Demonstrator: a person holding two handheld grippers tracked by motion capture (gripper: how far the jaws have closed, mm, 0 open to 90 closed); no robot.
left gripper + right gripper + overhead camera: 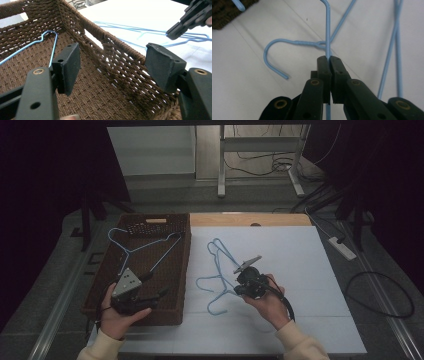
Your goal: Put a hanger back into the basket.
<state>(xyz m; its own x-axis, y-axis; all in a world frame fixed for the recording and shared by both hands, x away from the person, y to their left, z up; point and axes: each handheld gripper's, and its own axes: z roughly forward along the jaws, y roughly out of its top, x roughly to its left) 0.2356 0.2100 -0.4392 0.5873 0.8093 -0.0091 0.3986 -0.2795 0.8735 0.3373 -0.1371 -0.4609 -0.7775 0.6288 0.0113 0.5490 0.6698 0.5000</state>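
Observation:
A brown woven basket (185, 265) stands on the left of the white table (305, 270), and a blue wire hanger (145, 247) lies inside it. My left gripper (156, 286) hovers over the basket's near end with its jaws wide apart. In the left gripper view the basket wall (117, 52) runs between the pads (67, 67) without touching them. More blue hangers (220, 262) lie tangled at the table's middle. My right gripper (239, 289) is shut on one hanger's wire (328, 37), just below where its hook (273, 48) joins.
A wooden table edge (250, 219) shows behind the white cover. On the floor to the right lie a power strip (342, 247) and looped cables (380, 295). A metal frame (260, 160) stands at the back.

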